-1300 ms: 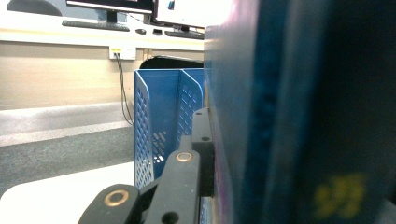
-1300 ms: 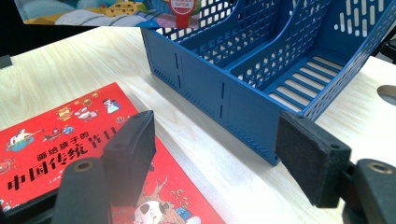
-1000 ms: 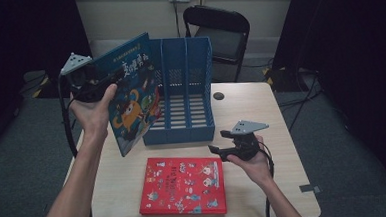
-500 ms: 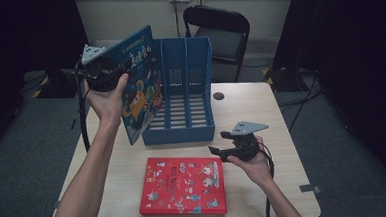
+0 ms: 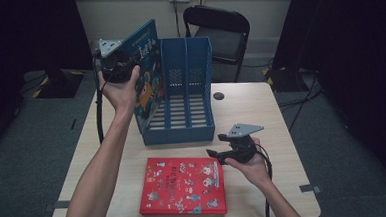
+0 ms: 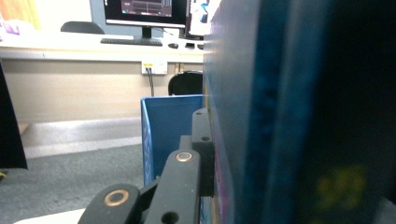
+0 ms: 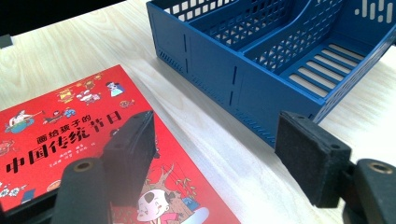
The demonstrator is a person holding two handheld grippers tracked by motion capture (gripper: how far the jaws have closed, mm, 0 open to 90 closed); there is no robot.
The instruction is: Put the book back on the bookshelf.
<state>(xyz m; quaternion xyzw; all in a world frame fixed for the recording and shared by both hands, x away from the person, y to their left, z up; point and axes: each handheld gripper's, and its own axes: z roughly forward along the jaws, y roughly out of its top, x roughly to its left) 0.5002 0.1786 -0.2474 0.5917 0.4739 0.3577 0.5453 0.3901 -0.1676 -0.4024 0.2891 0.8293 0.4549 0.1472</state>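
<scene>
**Blue book held at file rack, red book flat on table**

High view: L gripper (image 5: 121, 67) is up at rear left of the table (image 5: 282, 134), clamped on the blue book (image 5: 146, 71). Book is upright, tilted a little, its lower edge down at the left end of the blue file rack (image 5: 187, 93); whether it sits inside the leftmost slot or just outside the wall, can't tell. R gripper (image 5: 218, 154) rests low near front right, just beside the right edge of the red book (image 5: 182, 185), which lies flat, cover up, in front of the rack. R jaws point toward the red book, nothing between them. Black chair (image 5: 222, 32) behind the table; small dark disc (image 5: 218, 95) on the tabletop right of the rack.

L gripper view: one black jaw pressed flat against the blue book's cover (image 6: 280, 112), which is close up & blurred. Rack wall (image 6: 170, 126) beyond the jaw. Monitor (image 6: 144, 11) and desk in the background.

R gripper view: both pads (image 7: 310, 158) spread wide apart, gap empty. Left pad hangs over the red book's corner (image 7: 60, 121), not gripping it. Rack (image 7: 261, 70) lies ahead, slots empty here, standing apart from the red book with bare wood between.
</scene>
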